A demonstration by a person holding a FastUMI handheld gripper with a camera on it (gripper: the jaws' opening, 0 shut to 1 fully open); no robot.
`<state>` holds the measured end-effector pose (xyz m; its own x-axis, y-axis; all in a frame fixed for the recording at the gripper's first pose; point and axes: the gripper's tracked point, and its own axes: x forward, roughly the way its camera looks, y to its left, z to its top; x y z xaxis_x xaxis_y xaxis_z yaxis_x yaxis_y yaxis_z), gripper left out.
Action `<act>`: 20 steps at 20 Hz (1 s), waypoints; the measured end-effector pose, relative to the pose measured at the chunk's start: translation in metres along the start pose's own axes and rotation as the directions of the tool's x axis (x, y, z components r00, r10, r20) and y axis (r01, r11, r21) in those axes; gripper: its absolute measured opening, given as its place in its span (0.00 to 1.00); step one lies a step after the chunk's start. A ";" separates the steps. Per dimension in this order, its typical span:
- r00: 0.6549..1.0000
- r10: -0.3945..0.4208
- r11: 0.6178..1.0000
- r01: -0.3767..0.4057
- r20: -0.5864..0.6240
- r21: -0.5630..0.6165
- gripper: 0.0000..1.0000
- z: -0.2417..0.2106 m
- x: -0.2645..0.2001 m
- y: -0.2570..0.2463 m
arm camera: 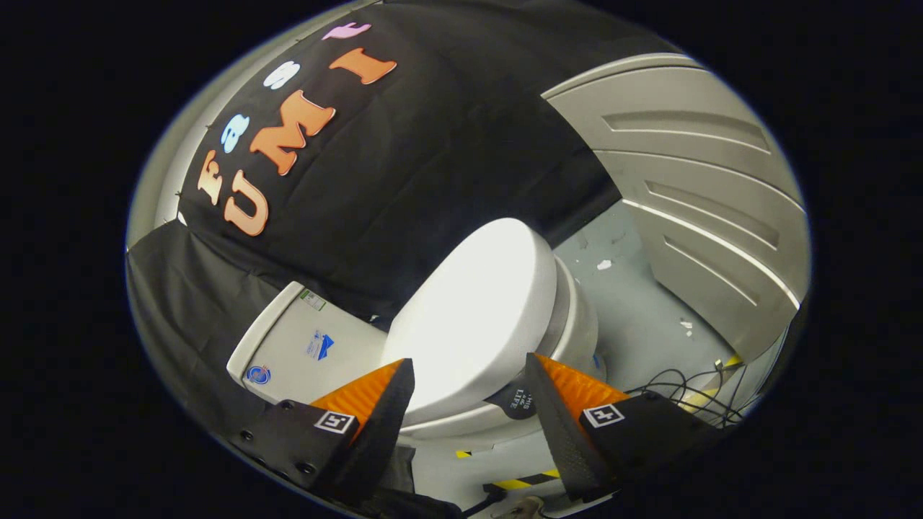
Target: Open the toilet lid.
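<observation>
A white toilet stands just ahead of me, seen at a tilt. Its lid (479,310) lies flat and closed on the seat and bowl (580,328). The cistern (303,346) stands behind it against the black cloth wall. My gripper (469,364) is open, its two fingers set wide apart close over the near edge of the lid. The lid's rim (461,425) runs across the gap between them. Neither finger presses on the lid. A round dark sticker (515,404) sits on the rim by one finger.
Beyond the bowl a grey panelled door (707,209) closes the booth. The pale floor (649,317) carries small white scraps, a tangle of black cables (685,393) and yellow-black tape strips (530,481) near the toilet's foot.
</observation>
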<state>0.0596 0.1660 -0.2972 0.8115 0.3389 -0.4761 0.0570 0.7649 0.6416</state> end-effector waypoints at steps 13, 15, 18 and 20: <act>0.998 0.032 0.968 -0.016 -0.059 0.252 0.92 -0.011 0.015 -0.023; 0.998 0.037 0.967 -0.020 -0.059 0.255 0.87 -0.012 0.015 -0.021; 0.995 0.048 0.963 -0.023 -0.087 0.270 0.79 -0.020 0.015 -0.019; 0.995 0.044 0.960 -0.017 -0.091 0.281 0.73 -0.022 0.016 -0.022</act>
<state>0.0583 0.1665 -0.3327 0.7566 0.4212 -0.5001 0.2041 0.5746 0.7926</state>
